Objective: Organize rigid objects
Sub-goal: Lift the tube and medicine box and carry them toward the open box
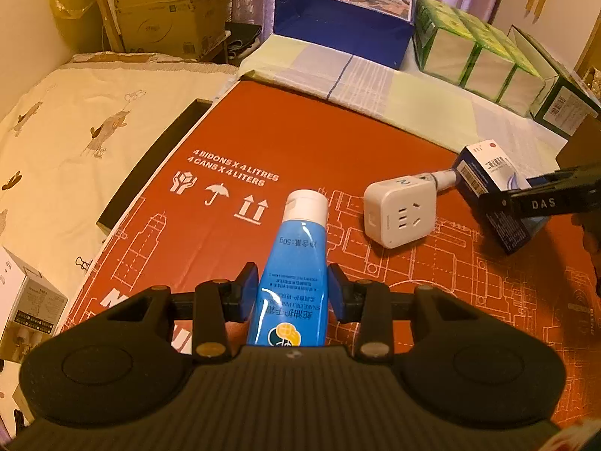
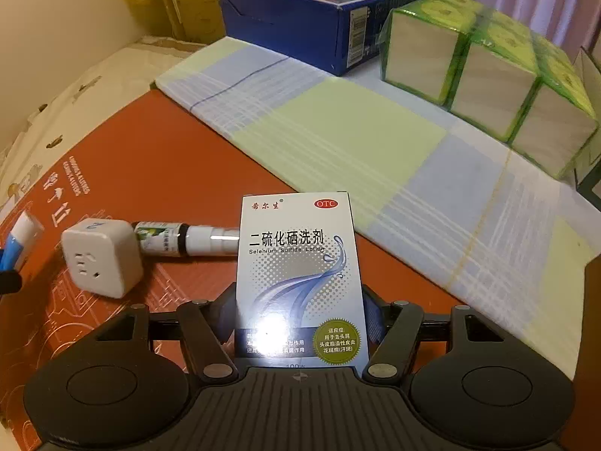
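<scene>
My left gripper [image 1: 293, 293] is shut on a blue tube [image 1: 296, 248] with a white cap, which points away over the red cardboard sheet [image 1: 281, 143]. In the right wrist view, my right gripper [image 2: 300, 319] is shut on a white and blue lotion box [image 2: 296, 255], with a pad against each side. The same box [image 1: 484, 173] and the right gripper [image 1: 526, 203] appear at the right of the left wrist view. A white plug adapter [image 2: 99, 259] lies on the cardboard, left of the box. A small white bottle [image 2: 188, 240] lies on its side between them.
A checked cloth [image 1: 375, 86] borders the cardboard's far side. Behind it stand a blue carton [image 1: 338, 18] and green-wrapped tissue packs [image 1: 477, 52]. A cream bedsheet [image 1: 75, 112] lies to the left, with a white box [image 1: 26, 300] at its near edge. Brown cartons [image 1: 165, 7] fill the far corner.
</scene>
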Demonstrator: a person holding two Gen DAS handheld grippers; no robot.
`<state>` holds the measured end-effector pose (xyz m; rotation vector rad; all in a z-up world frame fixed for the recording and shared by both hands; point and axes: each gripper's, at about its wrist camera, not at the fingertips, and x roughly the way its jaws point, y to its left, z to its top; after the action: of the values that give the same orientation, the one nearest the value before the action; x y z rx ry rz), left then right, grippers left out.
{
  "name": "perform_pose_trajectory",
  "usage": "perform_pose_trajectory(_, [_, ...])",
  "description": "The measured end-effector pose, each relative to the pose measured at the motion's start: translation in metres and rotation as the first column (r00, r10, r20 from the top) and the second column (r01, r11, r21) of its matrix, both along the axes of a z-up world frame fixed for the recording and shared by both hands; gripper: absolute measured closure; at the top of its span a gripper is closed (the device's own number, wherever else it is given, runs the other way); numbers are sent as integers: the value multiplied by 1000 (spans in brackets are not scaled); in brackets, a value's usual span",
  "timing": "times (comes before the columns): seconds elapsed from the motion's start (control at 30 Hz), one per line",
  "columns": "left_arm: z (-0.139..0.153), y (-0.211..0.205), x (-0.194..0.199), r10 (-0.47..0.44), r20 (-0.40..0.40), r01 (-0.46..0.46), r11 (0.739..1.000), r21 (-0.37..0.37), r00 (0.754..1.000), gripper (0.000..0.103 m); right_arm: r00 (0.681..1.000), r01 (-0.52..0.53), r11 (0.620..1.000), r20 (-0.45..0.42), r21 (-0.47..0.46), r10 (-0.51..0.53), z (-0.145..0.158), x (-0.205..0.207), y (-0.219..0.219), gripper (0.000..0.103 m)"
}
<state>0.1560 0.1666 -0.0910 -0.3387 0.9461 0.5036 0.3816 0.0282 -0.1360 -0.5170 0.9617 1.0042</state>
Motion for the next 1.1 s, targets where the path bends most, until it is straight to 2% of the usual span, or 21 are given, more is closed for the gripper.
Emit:
perform_pose_trajectory(0.37, [23, -24, 17, -92, 49, 91, 996, 21, 995, 69, 998, 55, 996, -13, 72, -54, 35, -21, -44, 42])
perform_pose_trajectory(0.63, [44, -61, 42, -206, 79, 203, 978, 37, 975, 69, 995, 96, 987, -14, 129, -95, 65, -37, -91, 42])
perform_pose_trajectory(0.83, [60, -100, 70, -309, 102, 305, 951, 51, 946, 69, 988, 152, 973, 4, 172, -155, 91, -38, -134, 42])
perform_pose_trajectory(1.1, [78, -159, 112, -439, 136, 432, 898, 82, 888, 69, 967, 237, 945, 38, 227, -251, 120, -27, -198, 42])
